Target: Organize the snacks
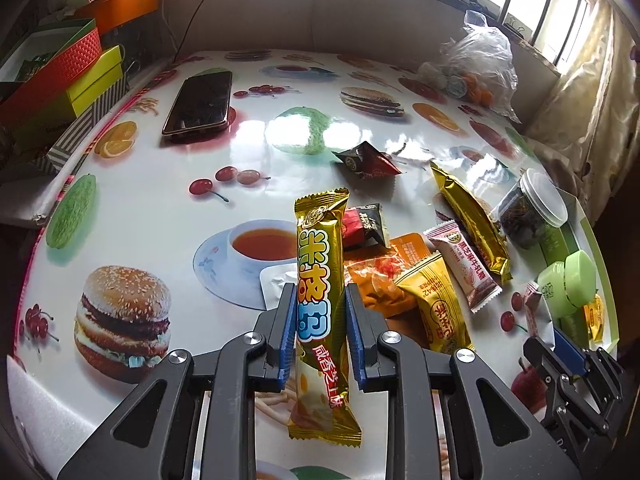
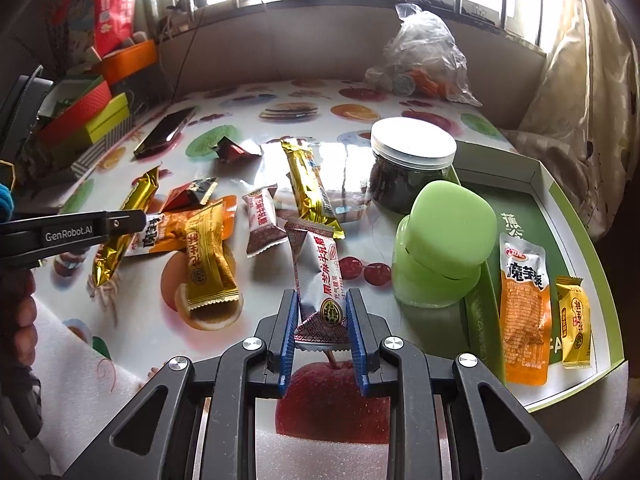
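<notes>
With the left claw (image 1: 320, 320) clenched on the gold bar (image 1: 322, 300) and the right claw (image 2: 322, 316) gripping a white nougat packet (image 2: 318, 280), carry each steadily to the green tray (image 2: 576, 216) right of the right claw, keeping clear of the jars.

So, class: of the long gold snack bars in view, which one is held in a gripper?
The gold bar with colourful lettering, pinched upright in the left gripper. The other gold bar lies loose on the table.
</notes>
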